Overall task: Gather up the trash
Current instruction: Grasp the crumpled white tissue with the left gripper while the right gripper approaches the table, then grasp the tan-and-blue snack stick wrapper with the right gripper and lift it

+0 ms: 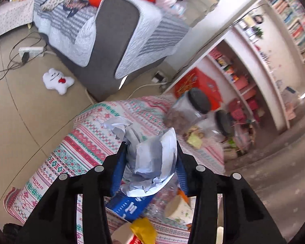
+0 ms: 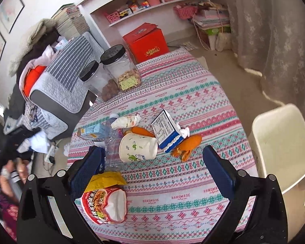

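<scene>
The left gripper (image 1: pixel 150 152) is clamped on a wad of crumpled white paper (image 1: pixel 150 162), held above the patterned tablecloth (image 1: pixel 87 142). The right gripper (image 2: pixel 152 162) stands wide open with nothing between its pads, over the near edge of the table. Near the middle lie a paper cup (image 2: pixel 138 147) on its side, a blue carton (image 2: pixel 166 132) and orange wrappers (image 2: pixel 187 144); a noodle bowl (image 2: pixel 105 205) sits at the near edge.
</scene>
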The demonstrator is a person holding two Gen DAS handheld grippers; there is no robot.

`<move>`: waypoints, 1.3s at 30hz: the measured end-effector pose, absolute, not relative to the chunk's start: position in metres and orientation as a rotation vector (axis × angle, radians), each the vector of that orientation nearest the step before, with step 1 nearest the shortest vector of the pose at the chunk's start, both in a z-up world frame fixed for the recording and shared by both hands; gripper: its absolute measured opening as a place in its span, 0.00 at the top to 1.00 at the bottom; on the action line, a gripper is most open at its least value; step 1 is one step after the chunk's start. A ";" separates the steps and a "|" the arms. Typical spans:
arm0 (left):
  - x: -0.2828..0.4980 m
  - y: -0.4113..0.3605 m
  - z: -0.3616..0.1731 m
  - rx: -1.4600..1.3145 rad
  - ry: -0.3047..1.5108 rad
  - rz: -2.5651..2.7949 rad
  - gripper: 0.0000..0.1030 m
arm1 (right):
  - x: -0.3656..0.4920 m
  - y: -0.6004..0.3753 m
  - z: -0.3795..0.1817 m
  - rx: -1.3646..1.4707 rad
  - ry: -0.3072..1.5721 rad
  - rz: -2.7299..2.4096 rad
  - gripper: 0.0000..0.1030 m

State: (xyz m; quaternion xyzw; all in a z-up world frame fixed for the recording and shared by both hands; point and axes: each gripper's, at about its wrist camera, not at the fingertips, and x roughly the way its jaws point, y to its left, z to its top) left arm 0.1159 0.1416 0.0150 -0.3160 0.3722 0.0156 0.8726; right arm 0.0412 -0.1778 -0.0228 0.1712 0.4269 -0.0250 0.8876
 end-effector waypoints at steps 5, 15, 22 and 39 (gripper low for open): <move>0.056 0.139 0.052 -0.571 0.565 0.046 0.56 | 0.113 -0.101 -0.011 0.031 0.953 0.148 0.07; 0.062 0.193 0.034 -0.692 0.599 0.042 0.56 | 0.236 0.047 -0.087 -0.300 1.136 0.392 0.13; 0.059 0.211 0.022 -0.726 0.644 0.018 0.56 | 0.255 0.092 -0.122 -0.483 1.169 0.417 0.18; 0.058 0.213 0.015 -0.713 0.661 0.025 0.55 | 0.265 0.079 -0.119 -0.373 1.114 0.352 0.78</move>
